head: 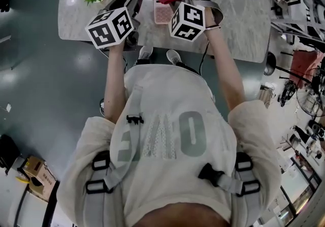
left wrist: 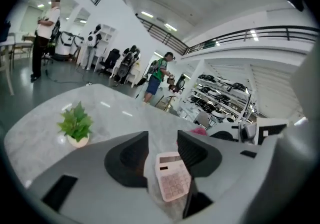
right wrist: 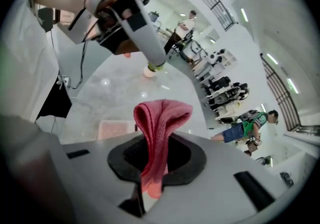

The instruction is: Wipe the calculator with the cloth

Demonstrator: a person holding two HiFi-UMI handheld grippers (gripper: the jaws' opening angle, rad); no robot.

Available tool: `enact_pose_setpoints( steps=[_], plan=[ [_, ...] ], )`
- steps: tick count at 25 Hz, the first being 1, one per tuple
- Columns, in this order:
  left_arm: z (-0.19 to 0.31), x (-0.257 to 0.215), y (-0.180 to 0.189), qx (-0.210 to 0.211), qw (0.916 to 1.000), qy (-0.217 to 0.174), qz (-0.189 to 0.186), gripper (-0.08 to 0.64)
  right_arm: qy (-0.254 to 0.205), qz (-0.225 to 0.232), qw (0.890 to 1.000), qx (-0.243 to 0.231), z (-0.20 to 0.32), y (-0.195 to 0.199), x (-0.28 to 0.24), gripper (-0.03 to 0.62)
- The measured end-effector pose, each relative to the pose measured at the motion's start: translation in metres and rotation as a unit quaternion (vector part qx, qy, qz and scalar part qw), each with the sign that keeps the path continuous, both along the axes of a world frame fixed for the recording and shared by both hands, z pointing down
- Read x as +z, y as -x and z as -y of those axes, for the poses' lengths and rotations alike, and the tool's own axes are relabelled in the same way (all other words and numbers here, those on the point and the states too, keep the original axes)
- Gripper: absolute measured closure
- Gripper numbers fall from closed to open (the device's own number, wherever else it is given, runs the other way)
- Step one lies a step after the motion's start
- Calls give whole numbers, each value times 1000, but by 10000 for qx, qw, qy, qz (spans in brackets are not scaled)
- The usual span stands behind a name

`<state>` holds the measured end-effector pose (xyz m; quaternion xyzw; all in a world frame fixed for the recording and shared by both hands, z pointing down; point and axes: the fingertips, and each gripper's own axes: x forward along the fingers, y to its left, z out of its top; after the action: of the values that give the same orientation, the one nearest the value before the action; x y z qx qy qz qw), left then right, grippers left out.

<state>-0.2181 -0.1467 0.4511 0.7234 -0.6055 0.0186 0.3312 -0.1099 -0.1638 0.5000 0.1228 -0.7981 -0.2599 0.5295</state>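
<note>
Our left gripper [left wrist: 162, 140] gapes wide, gripping nothing, pink calculator [left wrist: 172, 180] seen beyond its jaws; our right gripper [right wrist: 157, 155] pinches the red cloth [right wrist: 160, 118].

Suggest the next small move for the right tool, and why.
Probably lower the right tool so the pink cloth clamped in it meets the calculator. The cloth is held in the air, clear of the calculator, which lies flat on the table, with the left tool open beside it.
</note>
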Motion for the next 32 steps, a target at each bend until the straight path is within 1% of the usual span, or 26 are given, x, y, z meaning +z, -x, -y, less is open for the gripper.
enact_pose_setpoints(
  steps=[2, 4, 5, 7, 8, 10, 12, 14, 16, 18, 19, 21, 23, 26, 28, 32],
  plan=[
    [10, -32, 0, 43, 9983, -479, 325, 420, -325, 464, 9980, 276, 18, 0, -38, 537],
    [15, -61, -2, -52, 9934, -937, 661, 482, -611, 950, 9921, 540, 30, -6, -73, 535],
    [16, -75, -4, -93, 9901, -1145, 801, 509, -732, 1205, 9877, 675, 33, -10, -90, 535],
    [18, -101, -9, -123, 9829, -1518, 1036, 532, -877, 1755, 9758, 969, 36, -22, -120, 535],
    [19, -114, -12, -112, 9788, -1691, 1151, 538, -897, 2055, 9680, 1128, 36, -28, -134, 537],
    [21, -137, -21, -59, 9700, -1999, 1383, 538, -903, 2674, 9483, 1454, 33, -44, -156, 537],
    [22, -154, -31, 45, 9628, -2201, 1568, 540, -923, 3254, 9242, 1773, 28, -62, -174, 537],
    [25, -163, -42, 251, 9578, -2287, 1725, 540, -993, 3686, 9003, 2090, 25, -81, -187, 537],
    [28, -168, -53, 424, 9501, -2369, 1986, 539, -1112, 3932, 8811, 2381, 21, -100, -192, 537],
    [29, -171, -61, 462, 9410, -2491, 2243, 539, -1226, 4088, 8644, 2657, 18, -118, -193, 537],
    [29, -173, -64, 447, 9381, -2552, 2300, 540, -1255, 4171, 8558, 2791, 16, -126, -193, 537],
    [30, -176, -68, 377, 9357, -2650, 2298, 540, -1220, 4362, 8391, 3012, 13, -140, -190, 537],
    [31, -179, -71, 309, 9357, -2701, 2250, 539, -1088, 4527, 8268, 3157, 12, -150, -186, 537],
    [33, -183, -71, 247, 9364, -2731, 2191, 540, -904, 4679, 8156, 3282, 11, -156, -182, 537],
    [34, -185, -70, 202, 9360, -2751, 2186, 540, -875, 4695, 8135, 3319, 11, -159, -181, 537],
    [36, -188, -71, 168, 9360, -2757, 2183, 540, -847, 4691, 8131, 3341, 14, -162, -181, 537]
  ],
)
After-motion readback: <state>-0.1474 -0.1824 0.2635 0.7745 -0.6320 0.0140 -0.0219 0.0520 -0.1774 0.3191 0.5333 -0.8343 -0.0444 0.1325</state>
